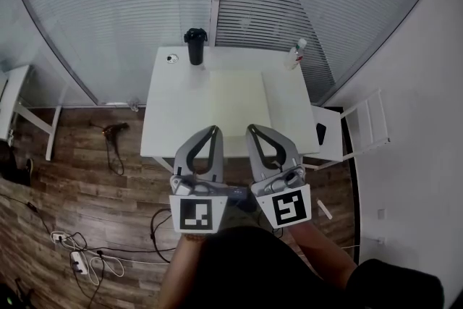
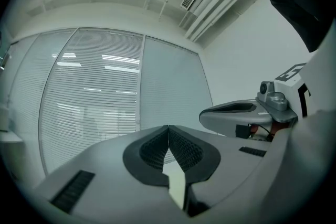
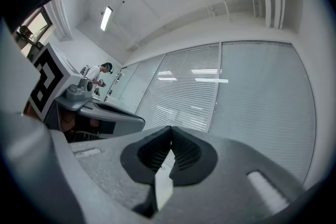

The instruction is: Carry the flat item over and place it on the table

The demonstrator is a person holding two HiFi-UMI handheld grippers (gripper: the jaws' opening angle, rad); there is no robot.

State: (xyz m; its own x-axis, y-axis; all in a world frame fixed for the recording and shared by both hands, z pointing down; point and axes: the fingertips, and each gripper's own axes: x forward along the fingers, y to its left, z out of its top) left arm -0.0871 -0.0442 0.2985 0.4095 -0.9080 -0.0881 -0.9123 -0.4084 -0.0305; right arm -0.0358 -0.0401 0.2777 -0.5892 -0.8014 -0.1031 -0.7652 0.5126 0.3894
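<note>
As you look down in the head view: you stand at the near edge of the white table (image 1: pixel 173 119), with both tongs raised side by side in front of you.
Left tongs (image 1: pixel 215 129): tips pressed together, nothing in them, over the table's near edge.
Right tongs (image 1: pixel 251 128): tips also pressed together, just beside the left pair.
Flat item (image 1: pixel 230 101): a pale cream sheet, faint against the white top, lying at the middle of the table, apart from both tongs.
Far edge of the table: a black tumbler (image 1: pixel 195 47) stands left of centre and a small bottle (image 1: pixel 297 53) stands at the right corner.
Right of the table: a white chair (image 1: pixel 362 130) with a small dark thing (image 1: pixel 320 132) on its seat.
Left gripper view: the left tongs (image 2: pixel 168 128) are closed tip to tip on nothing, pointing at slatted blinds (image 2: pixel 100 97); the right tongs (image 2: pixel 236 113) show at the right.
Right gripper view: the right tongs (image 3: pixel 170 128) are shut on nothing, with blinds (image 3: pixel 210 86) beyond them and the left tongs (image 3: pixel 105 113) at the left.
</note>
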